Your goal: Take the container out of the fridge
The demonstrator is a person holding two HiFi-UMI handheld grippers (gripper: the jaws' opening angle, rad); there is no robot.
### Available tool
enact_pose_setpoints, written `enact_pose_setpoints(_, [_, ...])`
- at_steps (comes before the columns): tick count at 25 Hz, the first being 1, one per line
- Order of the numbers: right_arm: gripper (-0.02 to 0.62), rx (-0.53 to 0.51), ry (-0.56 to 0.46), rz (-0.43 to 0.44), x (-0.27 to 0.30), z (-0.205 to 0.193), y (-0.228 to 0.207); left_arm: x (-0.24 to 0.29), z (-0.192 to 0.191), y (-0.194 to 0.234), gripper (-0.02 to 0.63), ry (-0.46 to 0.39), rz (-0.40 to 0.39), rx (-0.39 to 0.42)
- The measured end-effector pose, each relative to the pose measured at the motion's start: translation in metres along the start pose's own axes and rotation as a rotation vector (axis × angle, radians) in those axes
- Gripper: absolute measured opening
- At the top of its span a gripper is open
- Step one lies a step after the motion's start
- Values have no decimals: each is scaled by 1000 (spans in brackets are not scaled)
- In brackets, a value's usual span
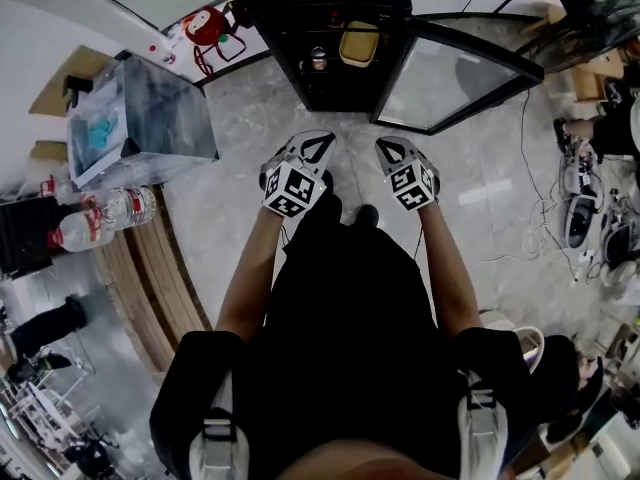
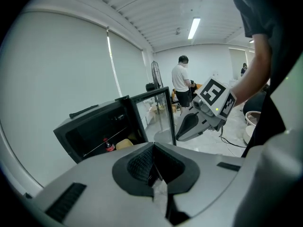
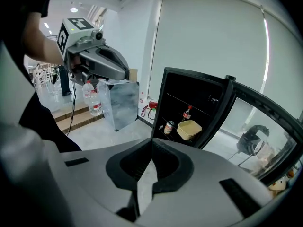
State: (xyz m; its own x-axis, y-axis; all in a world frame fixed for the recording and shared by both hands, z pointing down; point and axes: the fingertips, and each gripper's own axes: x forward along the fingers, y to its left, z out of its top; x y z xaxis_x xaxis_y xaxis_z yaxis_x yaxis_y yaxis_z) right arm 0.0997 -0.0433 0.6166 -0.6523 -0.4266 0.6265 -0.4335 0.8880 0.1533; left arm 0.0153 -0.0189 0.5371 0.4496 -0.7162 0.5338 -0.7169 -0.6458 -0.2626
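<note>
At the floor-standing fridge point(image 1: 330, 28), head view: the glass door point(image 1: 455, 78) stands swung wide to the person's right, leaving the dark interior exposed. The pale yellow container point(image 1: 358, 43) rests on a shelf inside, with a can point(image 1: 318, 61) just beside it on the left. The left hand-held gripper point(image 1: 318, 144) and the right hand-held gripper point(image 1: 390, 149) are held side by side in front of the body, both pointing toward the fridge and well apart from it.

Left gripper view: the jaws of the left hand-held gripper point(image 2: 153, 162) are pressed together with nothing between them. Beyond them the container point(image 2: 124, 144) shows on its shelf, next to a red-labelled bottle point(image 2: 109, 146).

Right gripper view: the jaws of the right hand-held gripper point(image 3: 151, 160) likewise meet at the tips and hold nothing. The container point(image 3: 189, 129) lies straight ahead on the lower shelf, the can point(image 3: 168, 127) at its left and a bottle point(image 3: 188, 113) behind.

Step in hand, as judged: the approach, with the door already open and the container untouched. The next move calls for one hand-held gripper to part its jaws, reach to the shelf, close on the container's wall or rim, and draw it out clear of the can and the door frame
</note>
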Motion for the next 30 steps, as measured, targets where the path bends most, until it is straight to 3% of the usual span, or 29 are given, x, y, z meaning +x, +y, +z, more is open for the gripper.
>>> enact_pose_setpoints(30, [-2, 90, 69, -143, 107, 76, -30, 35, -33, 139, 20, -100, -160, 27])
